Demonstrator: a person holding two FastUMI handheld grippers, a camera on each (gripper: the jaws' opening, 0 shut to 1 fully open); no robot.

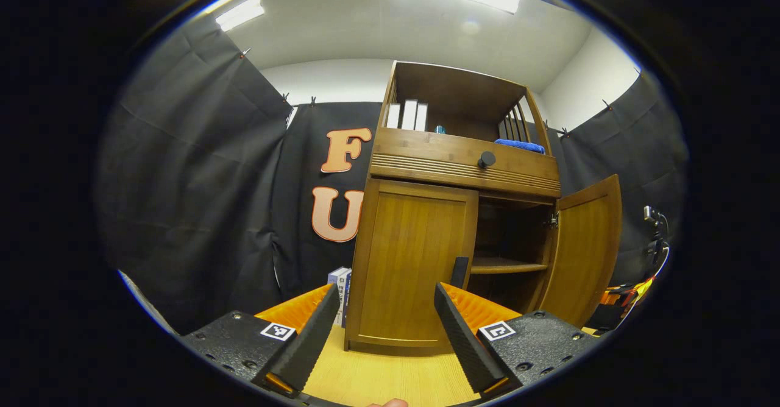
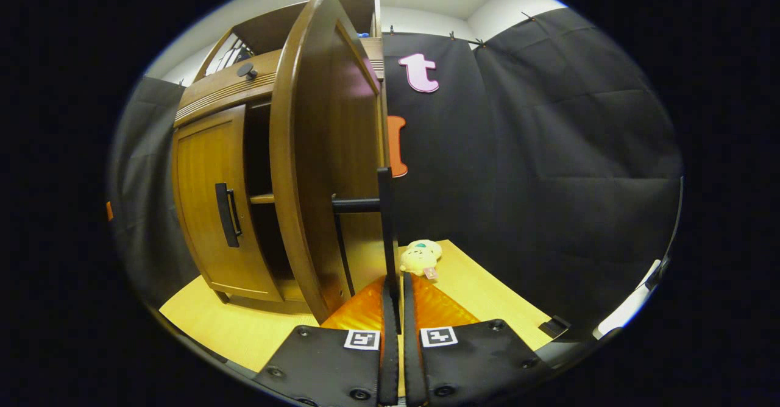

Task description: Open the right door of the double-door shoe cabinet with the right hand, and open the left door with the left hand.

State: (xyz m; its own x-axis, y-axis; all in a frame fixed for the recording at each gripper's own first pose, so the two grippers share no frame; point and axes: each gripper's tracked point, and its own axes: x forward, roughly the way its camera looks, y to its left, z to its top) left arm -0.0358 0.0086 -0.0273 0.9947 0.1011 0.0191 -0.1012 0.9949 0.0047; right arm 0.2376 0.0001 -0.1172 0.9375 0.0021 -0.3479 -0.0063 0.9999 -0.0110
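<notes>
The wooden shoe cabinet (image 1: 463,169) stands on a light wood surface. Its left door (image 1: 411,261) is closed, and part of that door's black handle (image 1: 459,271) shows just behind one of my fingertips. My left gripper (image 1: 387,297) is open, a short way in front of this door and touching nothing. The right door (image 2: 329,151) is swung wide open, exposing an inner shelf (image 1: 509,265). My right gripper (image 2: 395,288) is shut on the right door's black bar handle (image 2: 385,224). The closed left door (image 2: 210,200) and its handle (image 2: 225,215) lie to the left in the right gripper view.
A small plush toy (image 2: 420,256) lies on the wood surface beyond the open door. Boxes (image 1: 340,282) stand left of the cabinet. Above the doors is a drawer with a round knob (image 1: 486,159), then an open shelf with a blue cloth (image 1: 519,145). Equipment (image 1: 655,236) stands at the far right.
</notes>
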